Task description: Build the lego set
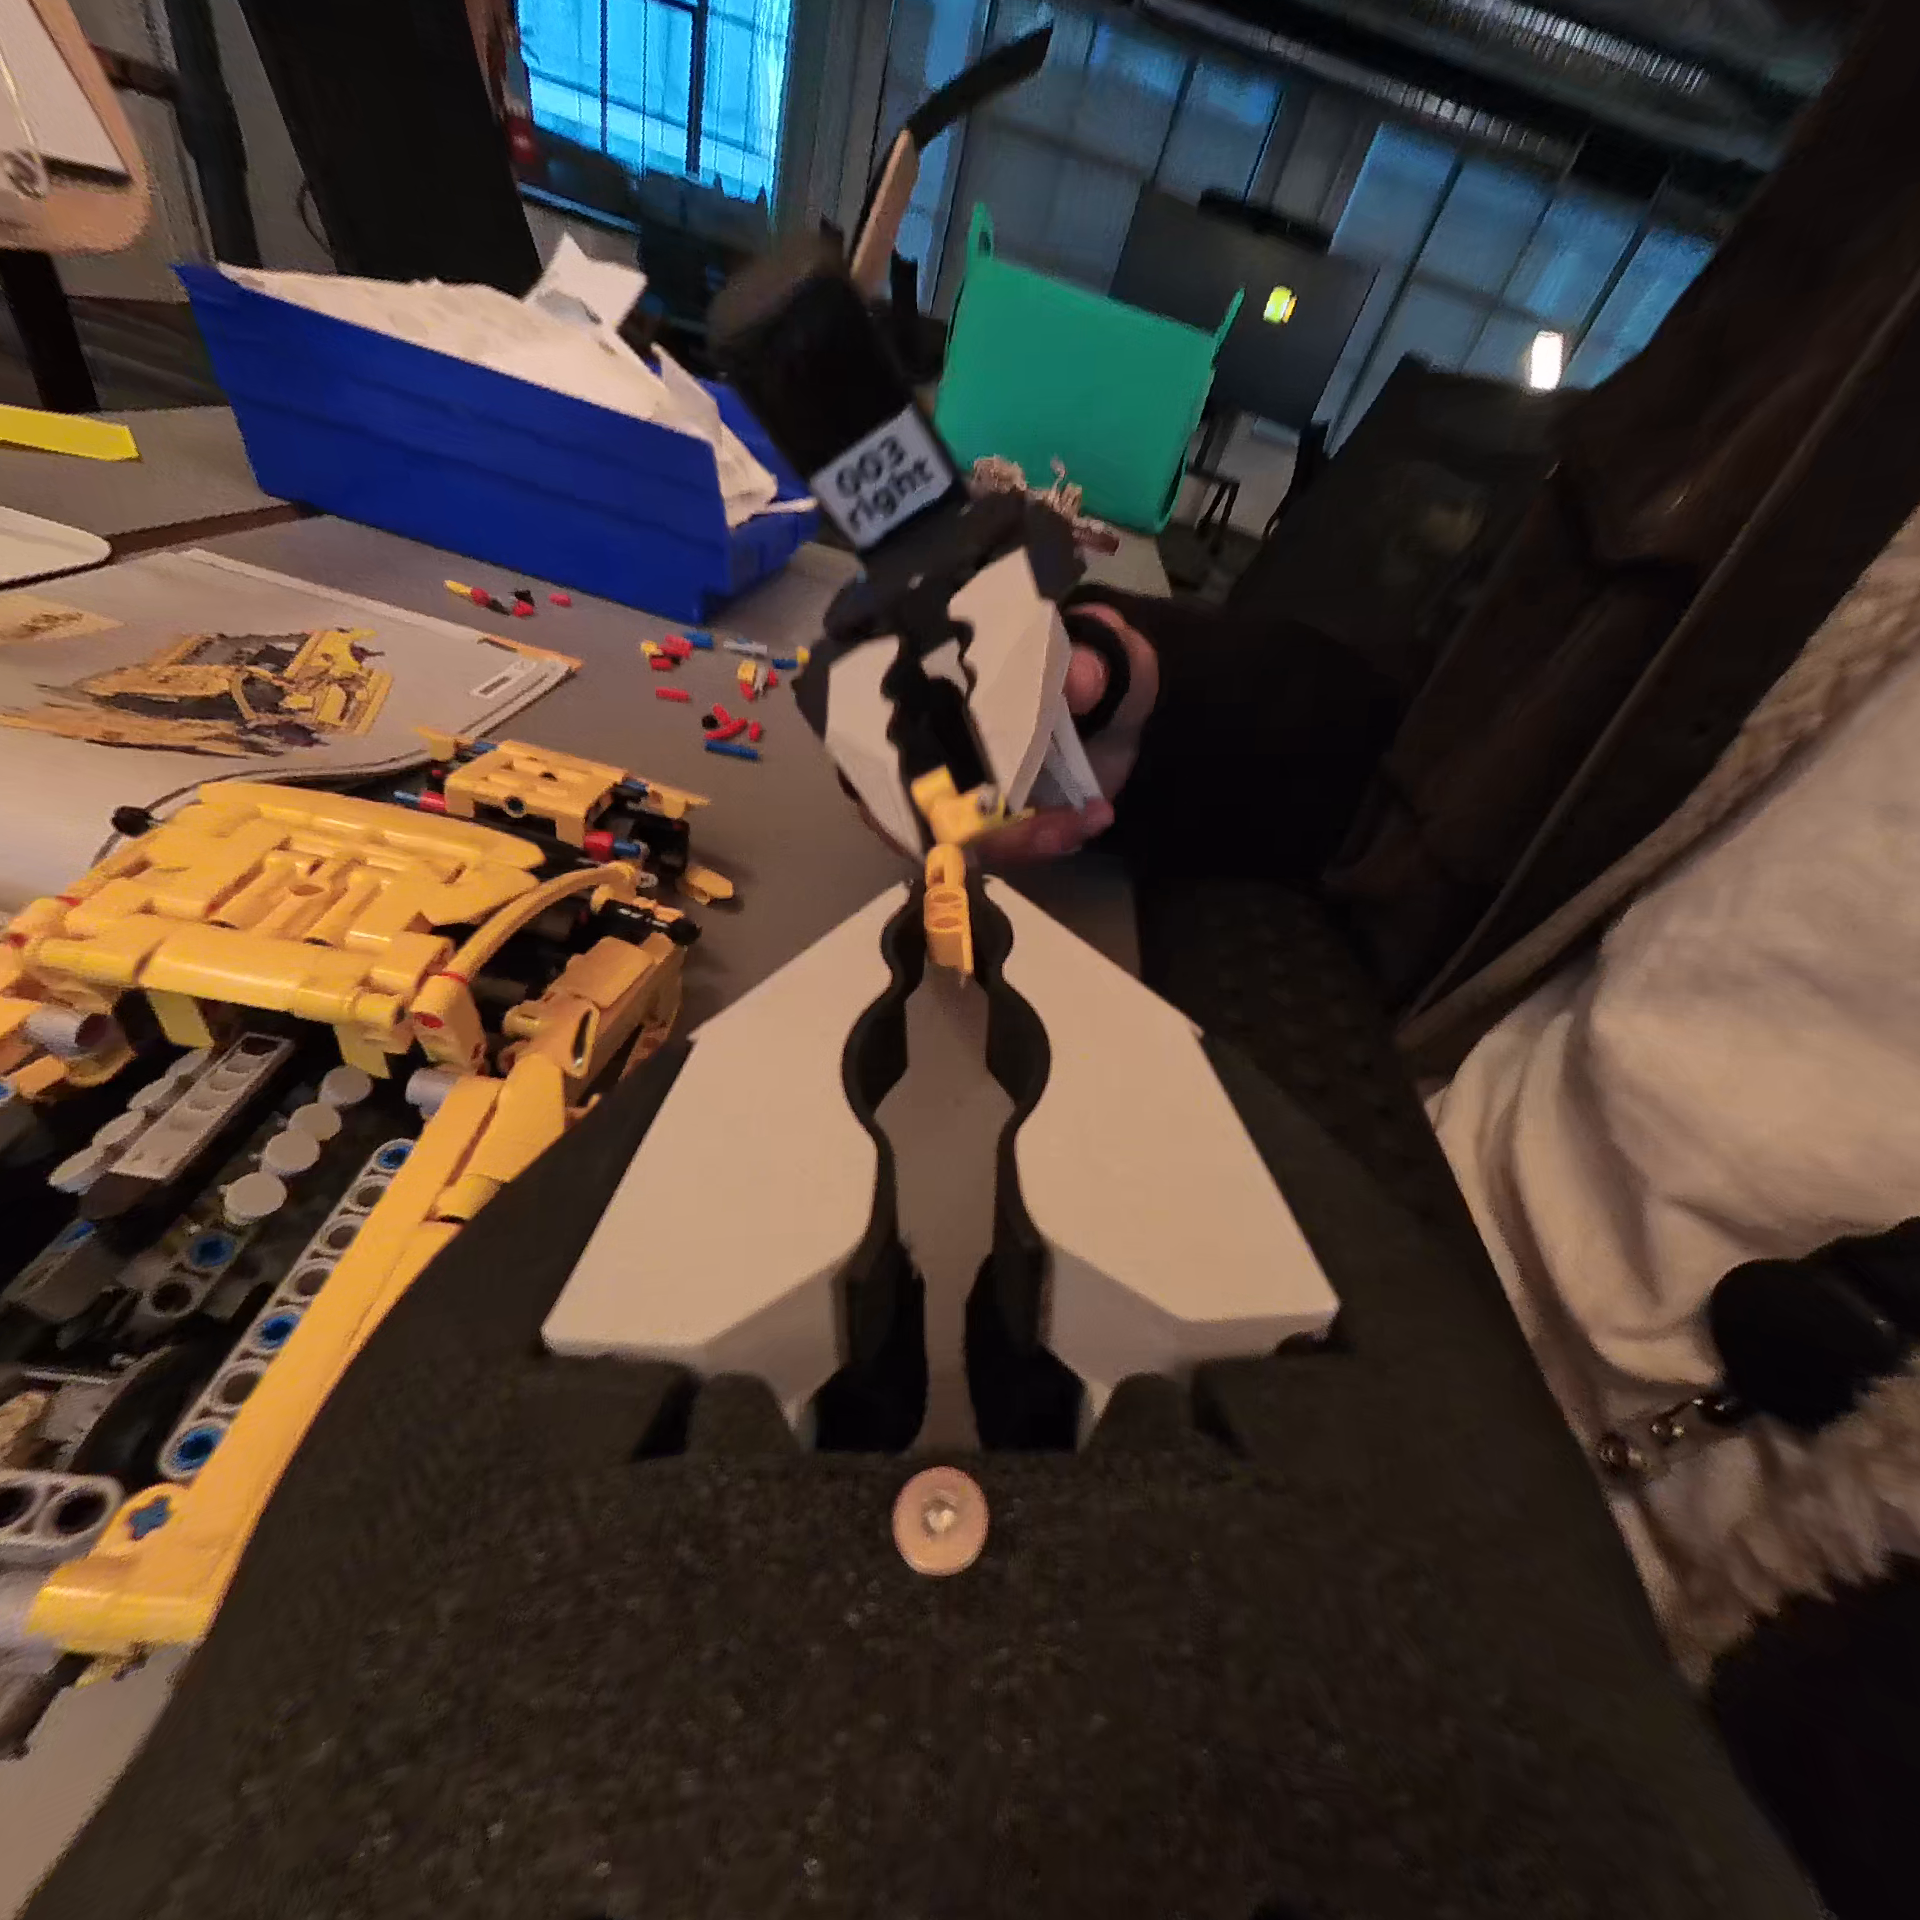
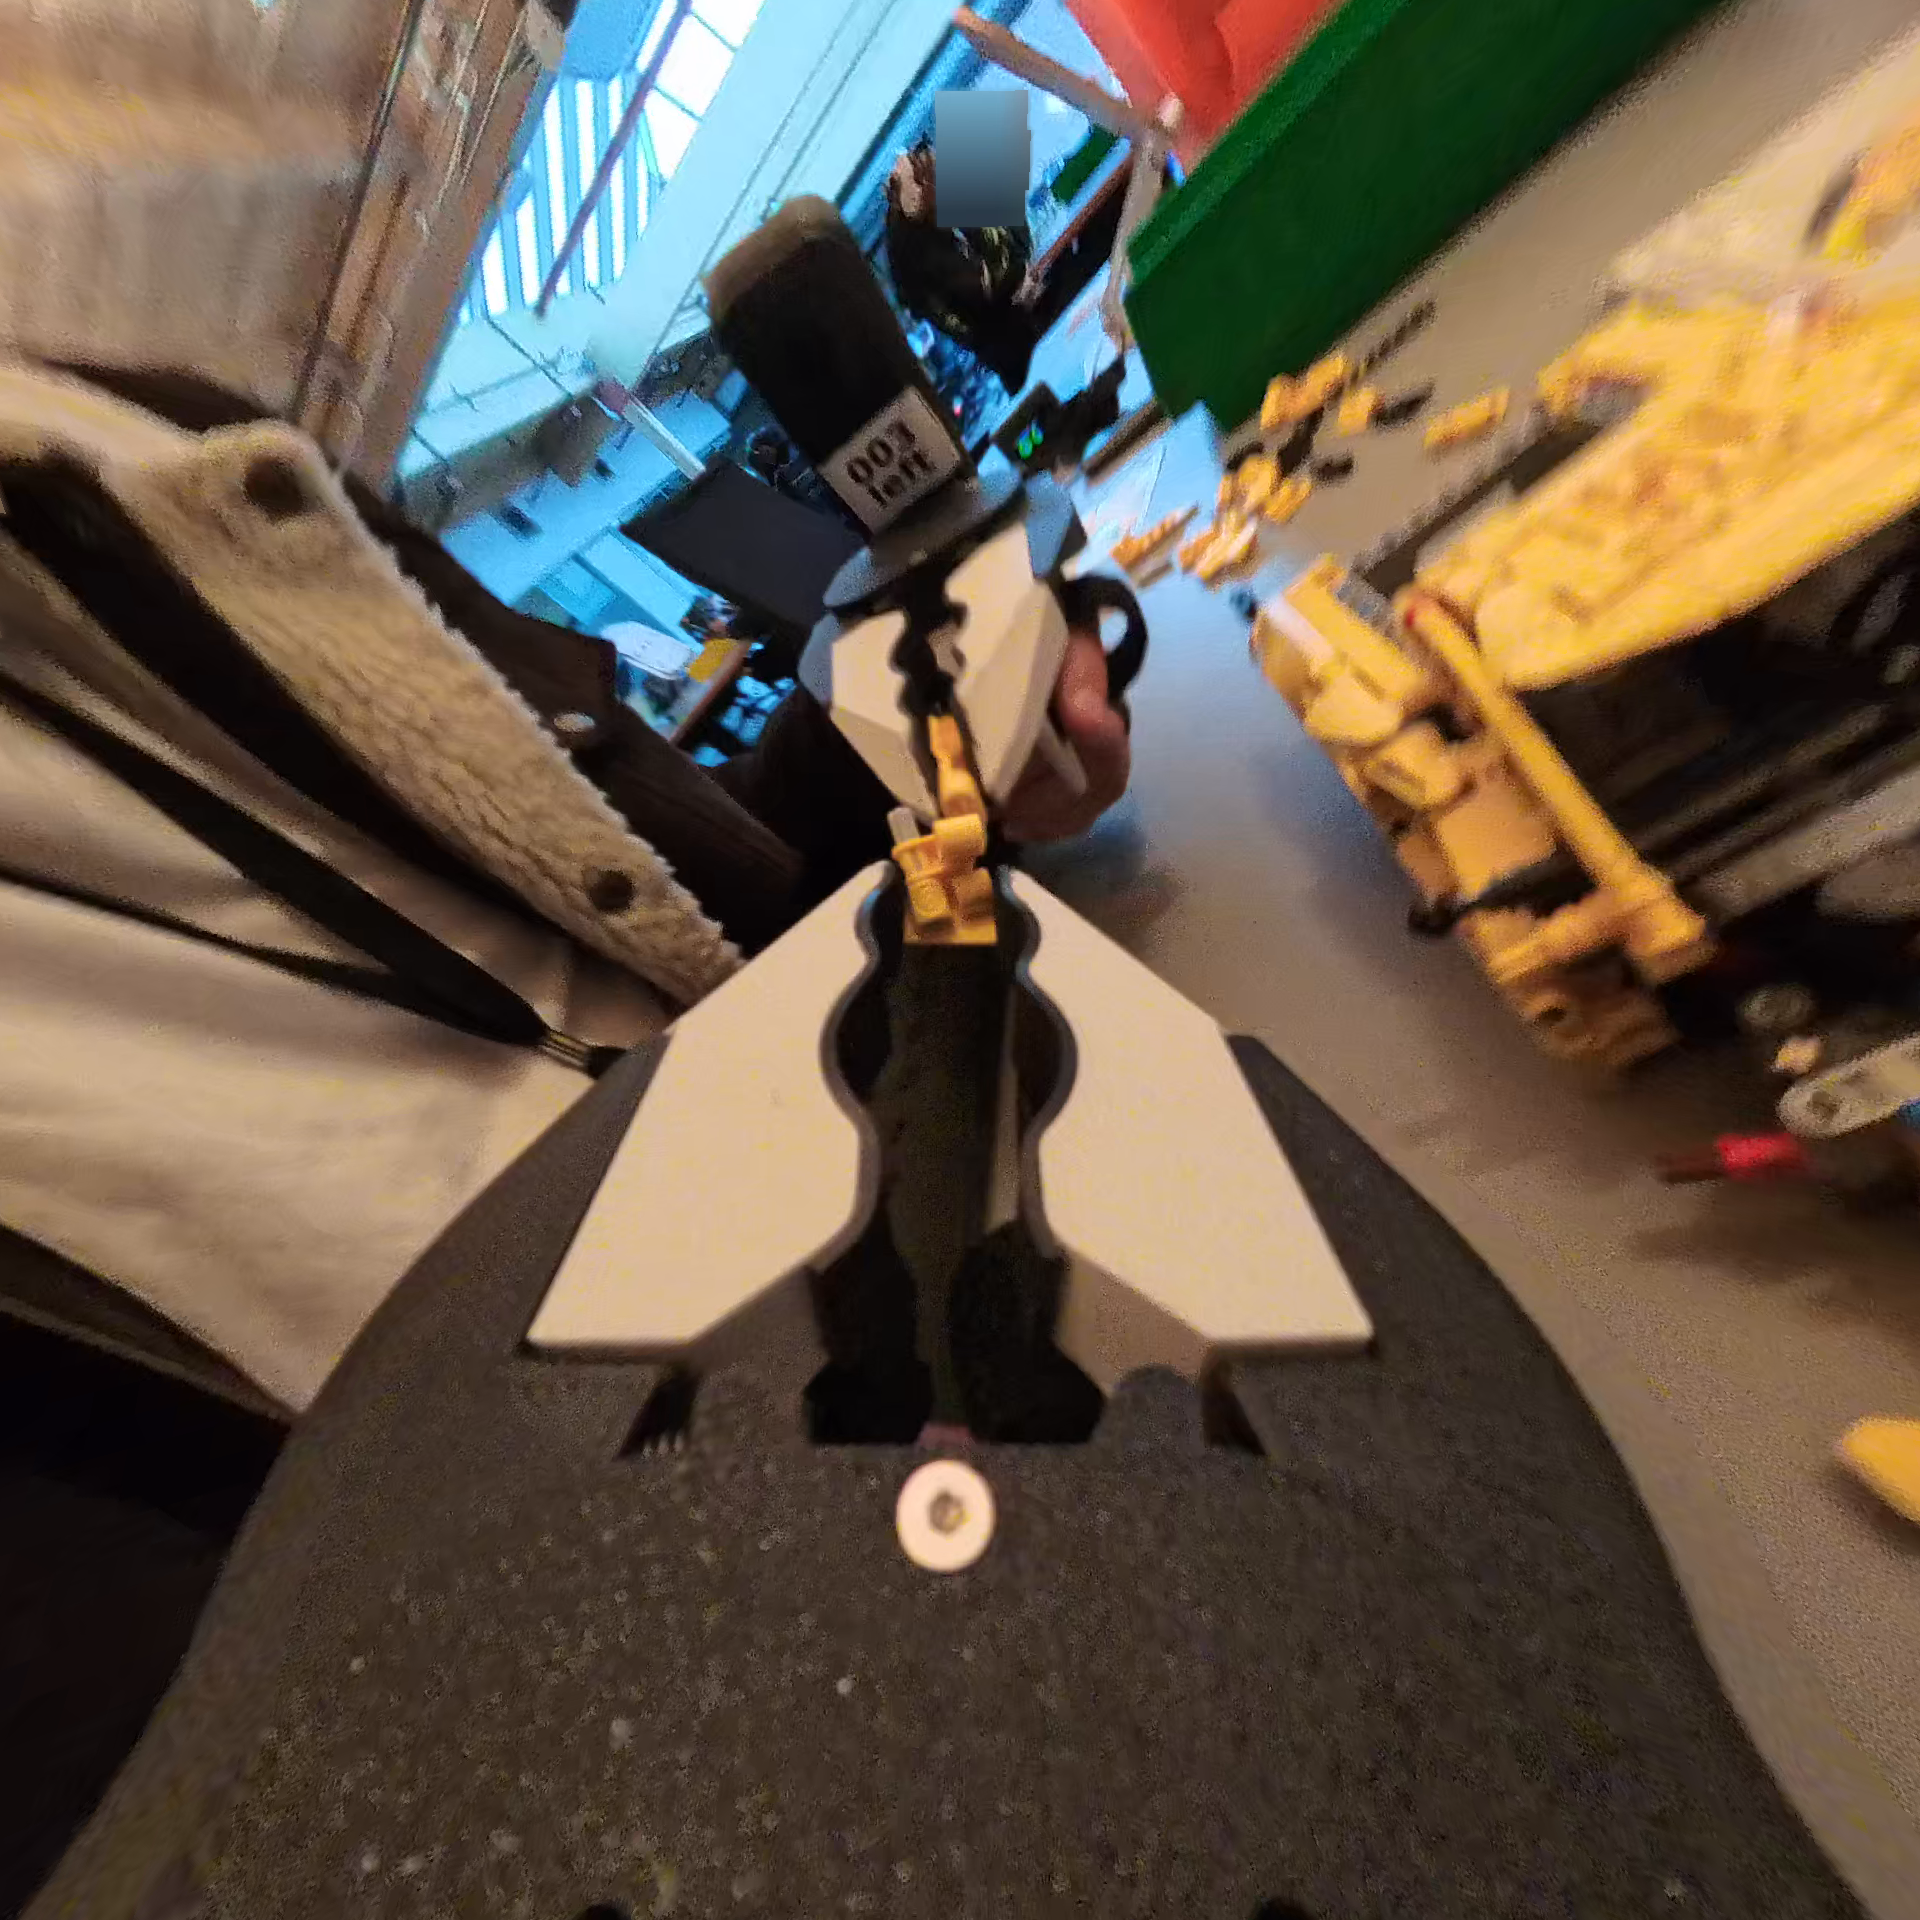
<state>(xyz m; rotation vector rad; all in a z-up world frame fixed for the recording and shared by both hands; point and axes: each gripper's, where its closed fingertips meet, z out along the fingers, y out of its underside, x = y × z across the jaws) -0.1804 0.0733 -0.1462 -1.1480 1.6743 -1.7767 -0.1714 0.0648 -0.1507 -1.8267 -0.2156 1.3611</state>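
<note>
My left gripper (image 1: 948, 896) is shut on a small yellow lego connector (image 1: 948, 930). Facing it tip to tip, my right gripper (image 1: 961, 810) is shut on a second yellow lego piece (image 1: 951, 802). The two pieces touch end to end in the air by the table's edge. In the right wrist view the right gripper (image 2: 943, 881) holds its yellow piece (image 2: 940, 899) against the connector (image 2: 951, 764) in the left gripper (image 2: 954, 802). The partly built yellow bulldozer model (image 1: 312, 935) lies on the table to the left; it also shows in the right wrist view (image 2: 1538, 727).
An instruction booklet (image 1: 260, 665) lies behind the model. Small red, blue and yellow parts (image 1: 717, 686) are scattered on the grey table (image 1: 790, 810). A blue bin (image 1: 488, 457) of bags and a green bin (image 1: 1081, 384) stand at the back. A person's light coat (image 2: 260, 831) is close by. My two grippers' fingertips are within a few centimetres of each other.
</note>
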